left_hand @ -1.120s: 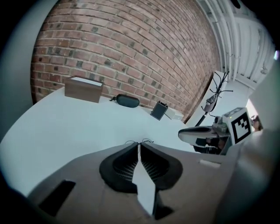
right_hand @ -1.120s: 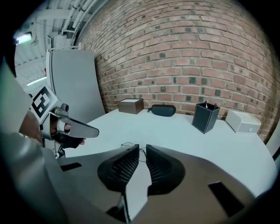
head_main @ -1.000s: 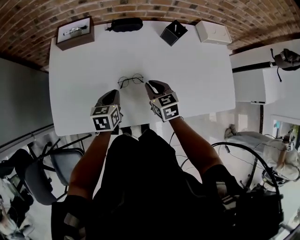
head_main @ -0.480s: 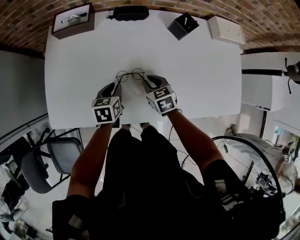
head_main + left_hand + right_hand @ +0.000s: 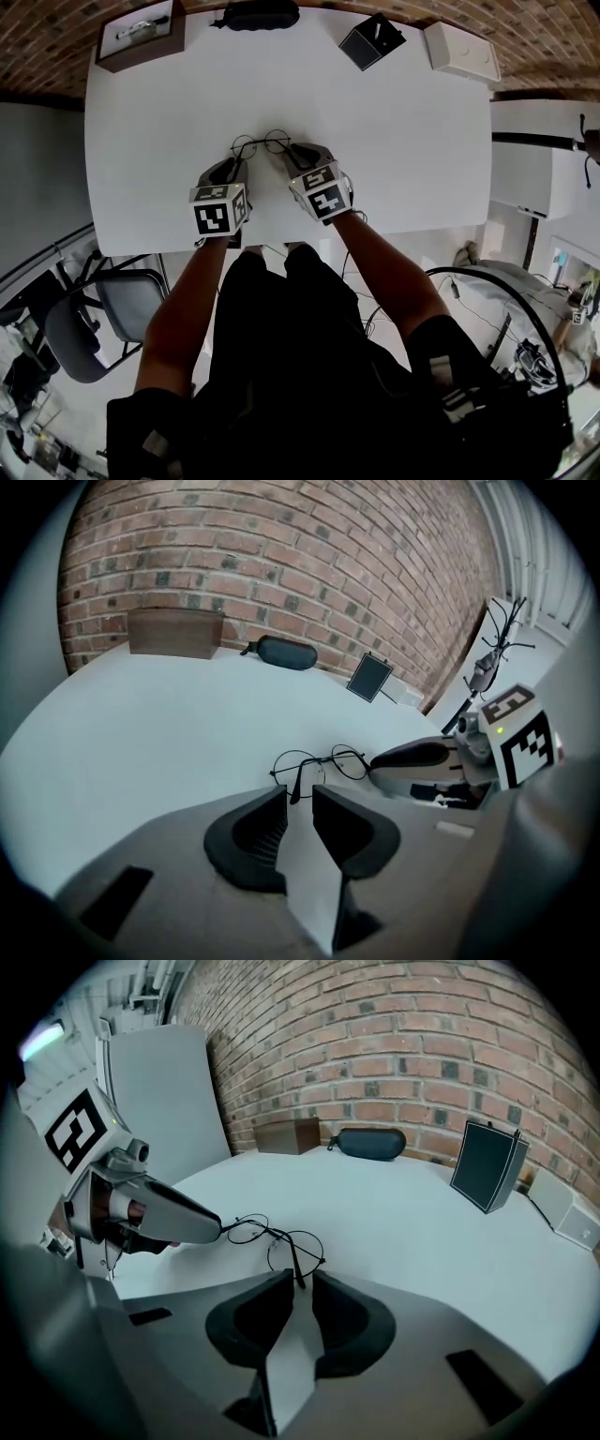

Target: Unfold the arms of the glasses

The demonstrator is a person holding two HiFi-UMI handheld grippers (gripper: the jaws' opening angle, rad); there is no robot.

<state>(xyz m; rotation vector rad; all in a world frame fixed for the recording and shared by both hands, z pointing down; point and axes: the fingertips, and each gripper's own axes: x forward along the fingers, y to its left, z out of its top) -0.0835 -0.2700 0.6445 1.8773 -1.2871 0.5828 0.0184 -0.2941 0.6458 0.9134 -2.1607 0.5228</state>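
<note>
Thin round wire-rimmed glasses [image 5: 261, 143] lie on the white table [image 5: 403, 141] with their arms folded. My left gripper [image 5: 232, 169] sits low at their left end. In the left gripper view its jaws [image 5: 300, 794] stand a narrow gap apart, and the tip of a glasses arm [image 5: 293, 787] lies in that gap, untouched. My right gripper [image 5: 296, 155] is at the right end. Its jaws [image 5: 302, 1279] have just been opening, and the other arm tip [image 5: 298, 1274] lies loose between them. Each gripper shows in the other's view.
Along the table's far edge stand a brown box [image 5: 136, 33] with something in it, a black glasses case [image 5: 255, 14], a small black box [image 5: 372, 39] and a white box [image 5: 461, 52]. A chair [image 5: 84, 328] stands by the near left corner.
Both grippers have moved forward and down onto the glasses, from just short of them to flanking their two ends.
</note>
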